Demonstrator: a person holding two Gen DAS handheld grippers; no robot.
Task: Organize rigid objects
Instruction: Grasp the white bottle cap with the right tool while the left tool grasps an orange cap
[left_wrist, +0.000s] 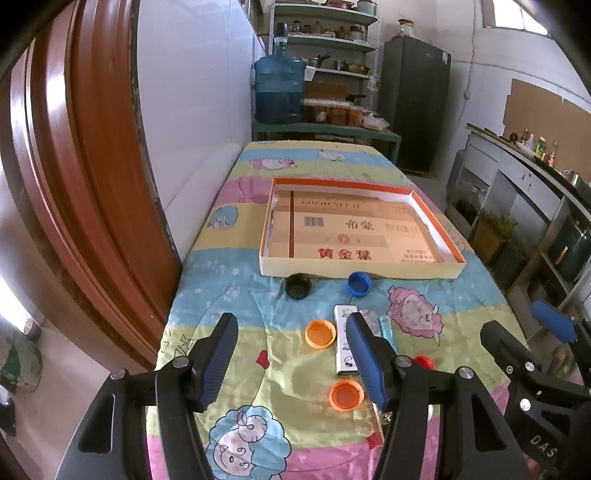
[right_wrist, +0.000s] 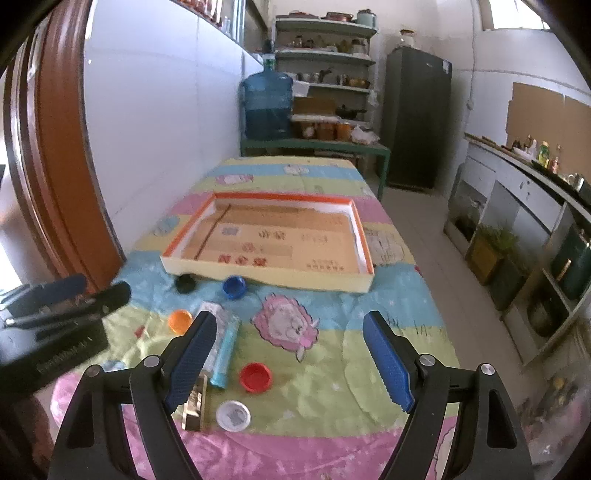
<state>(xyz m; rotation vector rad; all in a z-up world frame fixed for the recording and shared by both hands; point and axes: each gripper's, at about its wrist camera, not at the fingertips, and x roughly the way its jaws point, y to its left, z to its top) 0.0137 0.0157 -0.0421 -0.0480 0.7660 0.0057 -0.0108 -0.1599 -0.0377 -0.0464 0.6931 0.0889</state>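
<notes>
Hovering released over scattered caps, left tool (left_wrist: 291, 354) and right tool (right_wrist: 291, 360), cardboard tray (right_wrist: 258, 275) bare beyond.

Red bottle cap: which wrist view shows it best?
The right wrist view: the red bottle cap lies fully exposed on the cloth, open side up, between the open jaws. The left wrist view shows only a red sliver behind that gripper's finger.

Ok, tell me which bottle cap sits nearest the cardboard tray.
The black cap. It touches the cardboard tray's near wall at its left end; the blue cap lies just off it, the orange caps farther back.
</notes>
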